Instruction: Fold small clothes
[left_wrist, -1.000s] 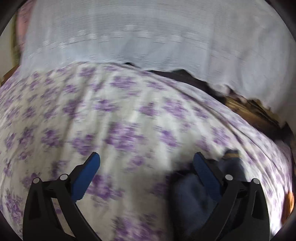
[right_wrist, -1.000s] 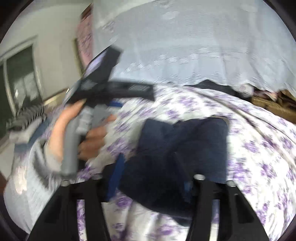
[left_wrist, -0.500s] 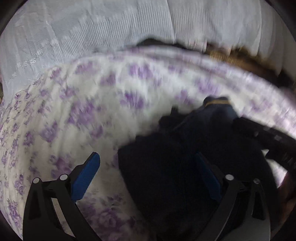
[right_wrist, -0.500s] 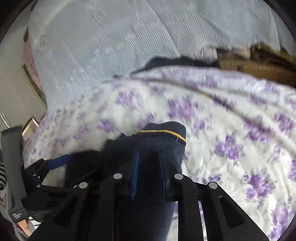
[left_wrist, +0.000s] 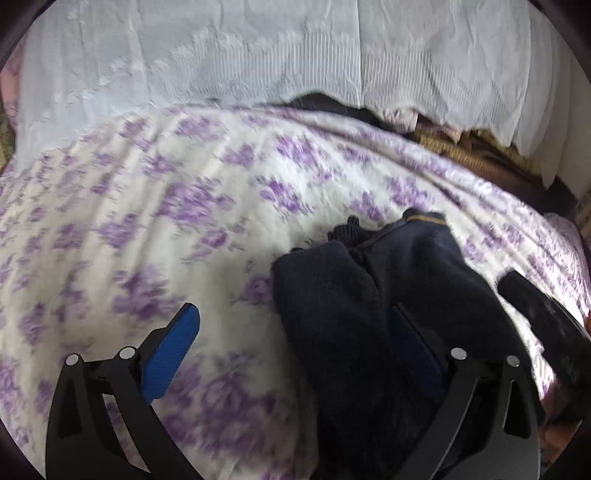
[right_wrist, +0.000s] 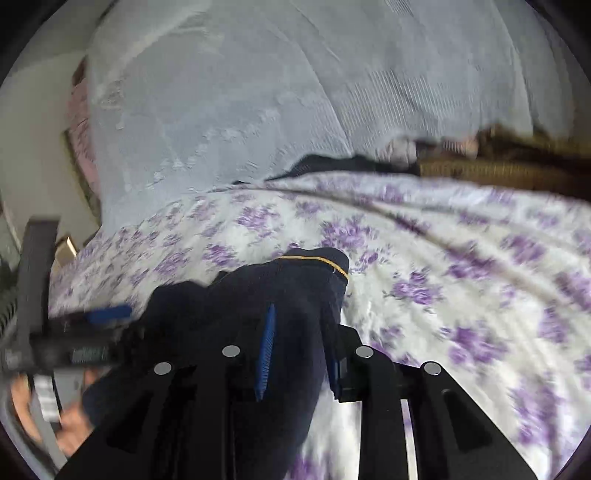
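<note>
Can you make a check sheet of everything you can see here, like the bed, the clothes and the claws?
Surface: white bedspread with purple flowers, wrinkled.
Job's things: dark navy knitted socks with a thin yellow band at the cuff, bunched on the bedspread.
Clutter: dark fabric and a brown woven thing at the far edge; too blurred to name.
Grippers: left claw open, the socks against its right pad. Right claw closed around the socks; its jaws have just been opening slightly.
Cables: nothing seen.
Surroundings: pale ribbed lace curtain behind the bed; a person's hand holding the left claw's handle.
</note>
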